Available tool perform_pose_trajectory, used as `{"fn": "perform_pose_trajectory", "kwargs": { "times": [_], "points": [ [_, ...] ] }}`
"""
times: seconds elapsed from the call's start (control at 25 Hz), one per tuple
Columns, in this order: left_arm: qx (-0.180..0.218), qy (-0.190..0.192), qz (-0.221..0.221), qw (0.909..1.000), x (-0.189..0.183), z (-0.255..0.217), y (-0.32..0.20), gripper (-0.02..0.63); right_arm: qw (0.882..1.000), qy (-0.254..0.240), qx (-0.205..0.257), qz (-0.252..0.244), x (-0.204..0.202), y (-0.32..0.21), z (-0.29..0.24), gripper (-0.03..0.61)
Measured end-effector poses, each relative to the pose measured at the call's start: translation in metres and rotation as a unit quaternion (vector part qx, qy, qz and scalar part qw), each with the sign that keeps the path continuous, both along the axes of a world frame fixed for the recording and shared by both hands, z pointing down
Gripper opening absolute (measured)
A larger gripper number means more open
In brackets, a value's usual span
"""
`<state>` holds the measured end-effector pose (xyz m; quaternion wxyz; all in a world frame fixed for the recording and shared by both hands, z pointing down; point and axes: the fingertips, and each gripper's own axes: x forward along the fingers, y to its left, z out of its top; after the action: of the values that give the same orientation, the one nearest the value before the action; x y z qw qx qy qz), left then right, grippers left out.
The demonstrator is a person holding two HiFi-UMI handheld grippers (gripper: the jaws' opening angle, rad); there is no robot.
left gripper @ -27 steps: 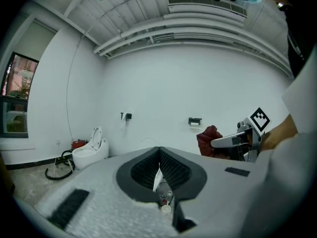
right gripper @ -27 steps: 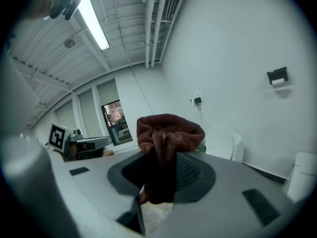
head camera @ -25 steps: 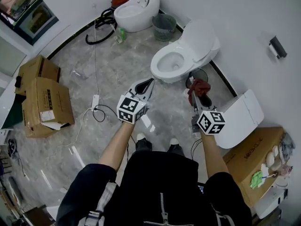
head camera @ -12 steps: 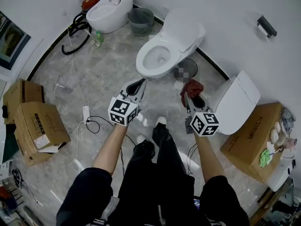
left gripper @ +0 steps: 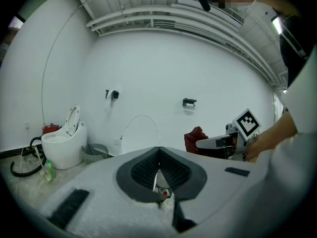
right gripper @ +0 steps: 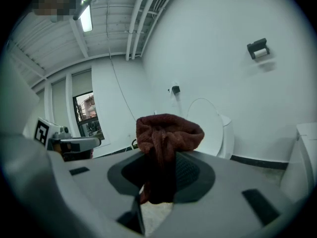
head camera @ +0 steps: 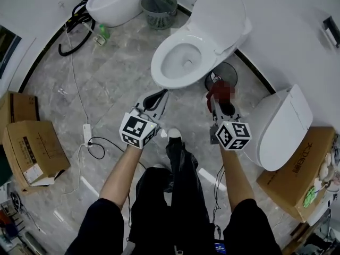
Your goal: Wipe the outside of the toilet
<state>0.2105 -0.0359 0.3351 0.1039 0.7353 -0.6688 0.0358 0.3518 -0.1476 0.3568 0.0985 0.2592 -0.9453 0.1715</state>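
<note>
A white toilet [head camera: 186, 52] with its lid raised stands ahead of me; its lid also shows in the left gripper view [left gripper: 141, 133] and the right gripper view [right gripper: 210, 128]. My right gripper [head camera: 215, 95] is shut on a dark red cloth [head camera: 217, 88], just right of the bowl's front and apart from it. The cloth [right gripper: 168, 133] bunches above the jaws of the right gripper [right gripper: 161, 155]. My left gripper [head camera: 162, 94] hangs just below the bowl's front rim, shut with nothing in it [left gripper: 158, 150].
A second toilet [head camera: 279, 126] with its lid down stands at the right, a third [head camera: 114, 1] at the back left beside a grey basket [head camera: 162, 4]. Cardboard boxes [head camera: 32, 147] lie left and right [head camera: 297, 169]. A cable and power strip [head camera: 85, 134] cross the floor.
I have stepped toward the open toilet, which now sits larger and nearer in the head view. Both grippers came closer to its bowl. The cloth stays gripped on the right.
</note>
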Motion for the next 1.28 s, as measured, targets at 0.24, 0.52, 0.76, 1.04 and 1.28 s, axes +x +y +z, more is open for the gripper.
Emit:
{"fn": "perform_pose_trajectory", "kwargs": {
  "times": [0.24,0.52,0.76,1.04,1.28],
  "points": [
    [-0.004,0.001,0.028,0.9996,-0.008,0.132,-0.02,0.003,1.0,0.014,0.003,0.018,-0.022,-0.038,0.141,0.118],
    [0.0,0.002,0.05,0.9988,-0.018,0.261,-0.038,0.003,0.998,0.032,0.019,0.046,-0.038,-0.084,0.274,0.117],
    [0.002,0.0,0.063,0.998,-0.031,0.337,-0.041,0.003,0.994,0.051,0.035,0.09,-0.046,-0.127,0.346,0.117],
    [0.013,-0.018,0.089,0.9958,-0.035,0.381,-0.031,0.003,0.992,0.034,0.047,0.111,-0.061,-0.169,0.379,0.116],
    [0.012,-0.02,0.082,0.9963,-0.033,0.405,-0.021,0.003,0.992,0.061,0.058,0.097,-0.06,-0.175,0.408,0.115]
  ]
}}
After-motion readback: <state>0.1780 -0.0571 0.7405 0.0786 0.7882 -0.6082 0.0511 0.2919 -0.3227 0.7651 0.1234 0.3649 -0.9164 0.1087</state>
